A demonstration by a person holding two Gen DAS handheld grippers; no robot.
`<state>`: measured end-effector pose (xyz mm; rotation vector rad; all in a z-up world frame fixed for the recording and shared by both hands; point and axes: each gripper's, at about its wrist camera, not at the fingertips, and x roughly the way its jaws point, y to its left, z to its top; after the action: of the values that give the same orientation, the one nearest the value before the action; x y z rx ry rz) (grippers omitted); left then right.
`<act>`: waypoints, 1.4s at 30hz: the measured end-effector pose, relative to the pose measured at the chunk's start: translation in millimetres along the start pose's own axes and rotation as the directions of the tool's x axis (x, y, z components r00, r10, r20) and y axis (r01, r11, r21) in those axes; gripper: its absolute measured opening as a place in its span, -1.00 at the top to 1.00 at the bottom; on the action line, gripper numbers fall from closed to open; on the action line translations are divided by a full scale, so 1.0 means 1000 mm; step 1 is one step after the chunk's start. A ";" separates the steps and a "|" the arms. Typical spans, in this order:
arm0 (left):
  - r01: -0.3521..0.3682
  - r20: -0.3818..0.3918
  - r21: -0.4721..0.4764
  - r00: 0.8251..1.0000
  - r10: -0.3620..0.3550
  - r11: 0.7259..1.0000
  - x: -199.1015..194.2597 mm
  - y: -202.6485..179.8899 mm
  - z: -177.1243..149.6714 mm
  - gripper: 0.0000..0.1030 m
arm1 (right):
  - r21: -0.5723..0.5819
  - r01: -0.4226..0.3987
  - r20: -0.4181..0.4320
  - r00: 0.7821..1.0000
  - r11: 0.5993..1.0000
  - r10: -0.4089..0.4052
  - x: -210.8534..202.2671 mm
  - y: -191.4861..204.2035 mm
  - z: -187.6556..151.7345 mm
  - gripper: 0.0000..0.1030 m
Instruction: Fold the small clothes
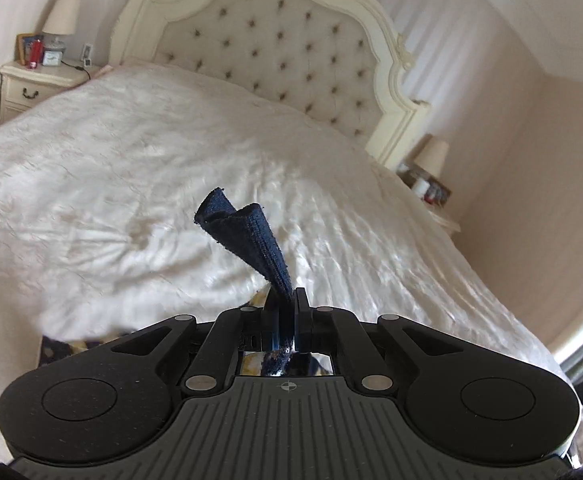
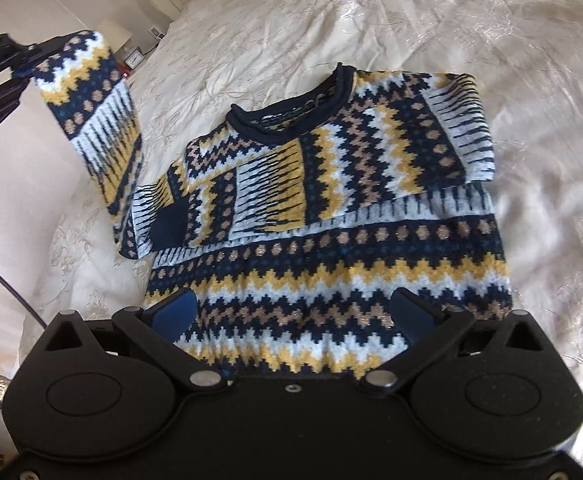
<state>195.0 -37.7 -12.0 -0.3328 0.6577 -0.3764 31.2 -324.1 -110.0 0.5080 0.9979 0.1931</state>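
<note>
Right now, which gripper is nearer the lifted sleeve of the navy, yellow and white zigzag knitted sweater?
Left. The left gripper has its jaws shut on the lifted sleeve's navy cuff; the right gripper hovers open over the sweater's hem, apart from the lifted sleeve.

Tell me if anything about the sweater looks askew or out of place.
One sleeve hangs lifted off the bed, its navy cuff pinched in the left tongs. The other sleeve lies folded across the chest.
</note>
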 end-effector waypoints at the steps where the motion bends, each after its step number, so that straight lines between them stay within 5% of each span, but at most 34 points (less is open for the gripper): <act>1: 0.007 -0.028 0.000 1.000 -0.007 1.000 0.013 -0.009 -0.009 0.89 | 0.003 0.003 0.000 1.000 1.000 -0.003 -0.003 -0.006 0.001 -0.99; 7: 0.032 -0.169 0.021 0.985 -0.028 0.999 0.070 -0.046 -0.054 0.80 | 0.033 0.017 0.002 1.000 0.999 -0.017 -0.014 -0.036 0.006 -0.99; 10: 0.073 -0.237 0.025 0.969 -0.065 0.997 0.086 -0.059 -0.066 0.41 | 0.038 0.024 -0.002 1.000 0.999 -0.024 -0.016 -0.046 0.010 -0.99; 17: 0.119 -0.248 0.143 0.965 -0.081 0.983 0.074 -0.087 -0.082 0.10 | 0.058 0.036 0.006 0.999 0.998 -0.037 -0.008 -0.062 0.027 -0.99; 23: -0.016 -0.299 0.184 0.952 0.071 0.983 0.066 -0.032 -0.094 0.10 | 0.052 0.051 0.024 0.998 0.997 -0.053 0.007 -0.063 0.051 -0.99; 30: -0.257 -0.357 0.118 0.891 0.283 0.959 0.065 0.059 -0.099 0.10 | 0.022 0.043 0.050 0.998 0.999 -0.044 0.031 -0.060 0.090 -0.99; 37: -0.389 -0.437 0.030 0.823 0.362 0.921 0.079 0.120 -0.112 0.11 | 0.043 0.031 0.024 0.999 0.999 -0.032 0.065 -0.074 0.123 -0.99; 42: -0.381 -0.451 0.021 0.821 0.349 0.924 0.085 0.126 -0.119 0.07 | 0.054 0.008 -0.013 1.000 0.999 -0.007 0.090 -0.087 0.138 -0.99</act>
<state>209.7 14.3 -197.2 -0.1762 1.1723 -0.0538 188.7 -409.4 -160.2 0.5526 1.0193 0.1637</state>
